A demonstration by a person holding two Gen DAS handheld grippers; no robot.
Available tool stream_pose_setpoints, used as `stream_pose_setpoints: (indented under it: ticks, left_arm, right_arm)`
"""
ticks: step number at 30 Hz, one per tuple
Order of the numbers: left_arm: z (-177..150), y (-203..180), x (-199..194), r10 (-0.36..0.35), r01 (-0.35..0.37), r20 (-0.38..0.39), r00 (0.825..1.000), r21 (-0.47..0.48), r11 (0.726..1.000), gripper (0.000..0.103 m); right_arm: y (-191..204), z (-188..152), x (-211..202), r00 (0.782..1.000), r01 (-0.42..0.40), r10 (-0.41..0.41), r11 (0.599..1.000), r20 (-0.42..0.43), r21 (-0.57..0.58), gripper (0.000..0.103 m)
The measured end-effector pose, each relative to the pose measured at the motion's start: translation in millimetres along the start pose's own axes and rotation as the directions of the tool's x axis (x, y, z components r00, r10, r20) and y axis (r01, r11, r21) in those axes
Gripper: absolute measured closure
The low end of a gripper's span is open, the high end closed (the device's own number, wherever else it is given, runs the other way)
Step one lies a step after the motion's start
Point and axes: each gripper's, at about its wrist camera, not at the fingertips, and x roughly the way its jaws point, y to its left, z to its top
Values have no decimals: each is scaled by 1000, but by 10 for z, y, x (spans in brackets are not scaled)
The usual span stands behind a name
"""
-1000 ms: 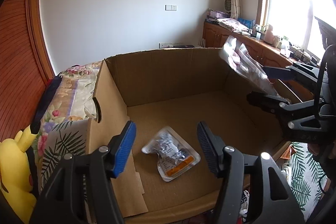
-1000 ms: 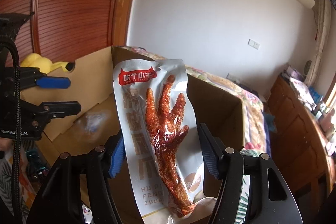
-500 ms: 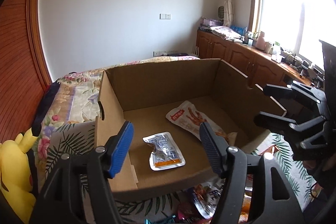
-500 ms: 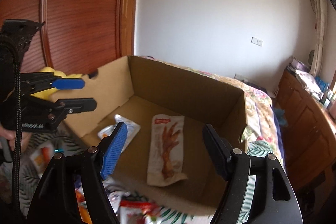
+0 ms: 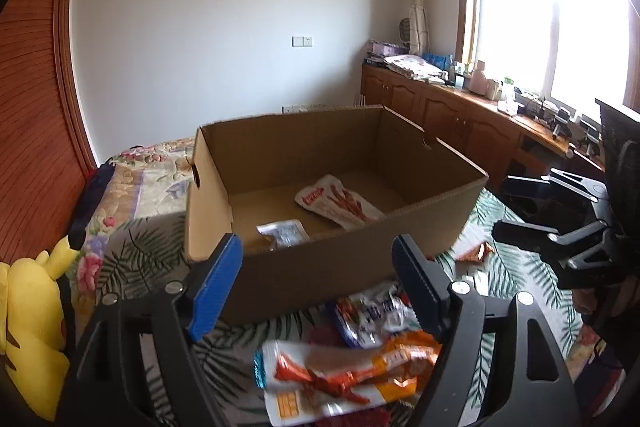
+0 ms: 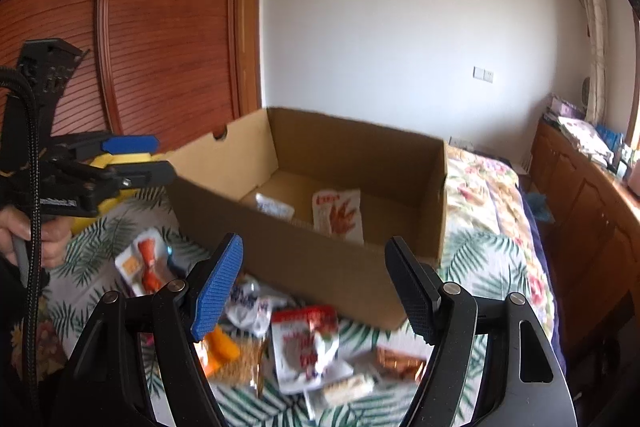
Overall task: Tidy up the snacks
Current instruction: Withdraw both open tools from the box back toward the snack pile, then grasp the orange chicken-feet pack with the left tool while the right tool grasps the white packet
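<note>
Leaf-print bedding carries the cardboard box [image 5: 336, 259], and the left wrist view shows the left gripper [image 5: 318, 277], jaws wide after just opening further, empty above a loose orange snack pack [image 5: 340, 379]; slippery overlapping wrappers risk a double pick. From the right wrist, the right gripper [image 6: 314, 285] also stands wide and empty over the snack pile [image 6: 304, 347], the chicken-foot packet [image 6: 338, 215] already boxed; crowding hands may collide.

Black claw [image 5: 318, 283], blue pad, silver screws.
</note>
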Motion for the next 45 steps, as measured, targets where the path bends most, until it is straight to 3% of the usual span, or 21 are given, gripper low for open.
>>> stream_pose_setpoints:
  ticks: [8, 18, 35, 45]
  left_arm:
    - [-352, -49, 48, 3, -4, -65, 998, -14, 1000, 25]
    - [-672, 130, 124, 19, -31, -133, 991, -91, 995, 25]
    - [-864, 306, 232, -22, -11, -163, 986, -200, 980, 25]
    - [-868, 453, 315, -91, 41, -159, 983, -294, 955, 29]
  right_arm:
    - [0, -319, 115, 998, -4, 6, 1000, -66, 26, 28]
    - [-11, -669, 592, 979, 1, 6, 1000, -204, 30, 28]
    - [35, -802, 974, 944, -11, 11, 1000, -329, 2, 28]
    - [63, -815, 977, 941, -15, 12, 1000, -338, -6, 23]
